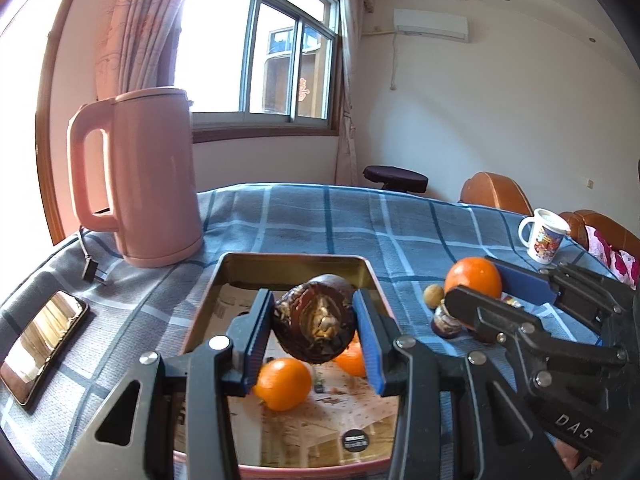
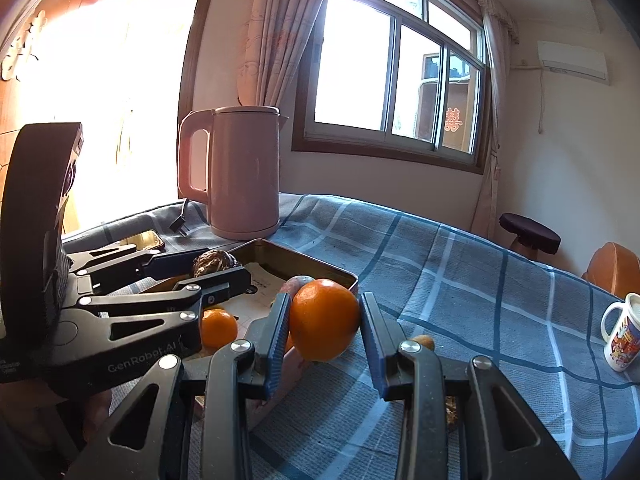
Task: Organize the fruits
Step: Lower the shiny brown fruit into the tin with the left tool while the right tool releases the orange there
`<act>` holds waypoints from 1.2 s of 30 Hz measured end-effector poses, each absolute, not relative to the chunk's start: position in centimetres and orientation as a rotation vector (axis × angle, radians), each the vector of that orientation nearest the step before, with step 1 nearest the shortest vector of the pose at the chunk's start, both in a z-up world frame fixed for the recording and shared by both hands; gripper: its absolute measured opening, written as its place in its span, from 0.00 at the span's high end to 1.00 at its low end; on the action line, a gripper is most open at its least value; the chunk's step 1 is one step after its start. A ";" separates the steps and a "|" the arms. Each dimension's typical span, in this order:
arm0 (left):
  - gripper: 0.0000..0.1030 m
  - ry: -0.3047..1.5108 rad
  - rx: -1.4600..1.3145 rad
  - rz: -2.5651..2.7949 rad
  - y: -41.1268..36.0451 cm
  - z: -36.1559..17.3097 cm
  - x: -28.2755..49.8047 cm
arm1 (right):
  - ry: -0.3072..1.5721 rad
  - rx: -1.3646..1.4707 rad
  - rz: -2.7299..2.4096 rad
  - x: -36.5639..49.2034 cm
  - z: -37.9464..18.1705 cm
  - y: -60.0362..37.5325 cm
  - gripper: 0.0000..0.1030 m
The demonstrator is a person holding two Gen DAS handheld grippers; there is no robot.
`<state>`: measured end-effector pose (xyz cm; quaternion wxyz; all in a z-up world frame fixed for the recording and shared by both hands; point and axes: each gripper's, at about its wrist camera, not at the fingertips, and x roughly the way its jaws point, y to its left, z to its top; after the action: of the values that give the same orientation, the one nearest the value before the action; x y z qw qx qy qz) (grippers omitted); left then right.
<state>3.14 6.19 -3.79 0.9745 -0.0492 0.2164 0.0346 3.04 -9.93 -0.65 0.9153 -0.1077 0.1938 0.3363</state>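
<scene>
Surface: table under a blue plaid cloth. Metal tray near centre, lined with printed paper.

Left gripper pinches a dark brown fruit between both blue pads, held above the tray. Two small oranges in the tray below it: one at 7 o'clock of the held fruit, another at 5 o'clock, partly hidden by the right pad.

Right gripper: jaws spread on either side of a large orange; a gap shows at the right pad, and contact at the left pad cannot be told. From the left wrist view this orange sits on the cloth at 3 o'clock of the tray, outside it, with a small tan round fruit and a small dark jar beside it.

Pink kettle at 11 o'clock of the tray, plug lying on the cloth. Phone at 9 o'clock, near the table edge. Printed mug at 2 o'clock.

Room: window with pink curtains, wall air conditioner, dark stool, brown chairs behind the table.
</scene>
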 end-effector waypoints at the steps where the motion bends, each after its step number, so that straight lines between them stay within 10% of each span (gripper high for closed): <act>1: 0.59 0.438 -0.100 0.076 6.4 -3.8 3.1 | 0.401 -0.223 0.696 3.1 -0.7 -9.7 0.64; 36: 0.58 0.596 -0.103 0.140 10.7 -5.2 4.6 | 0.639 -0.362 0.847 4.5 -4.7 -1.8 0.64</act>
<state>4.63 10.73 -5.24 0.9523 -0.0507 0.2931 0.0686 4.47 -1.83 -4.69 0.8468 -0.1719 0.3032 0.4018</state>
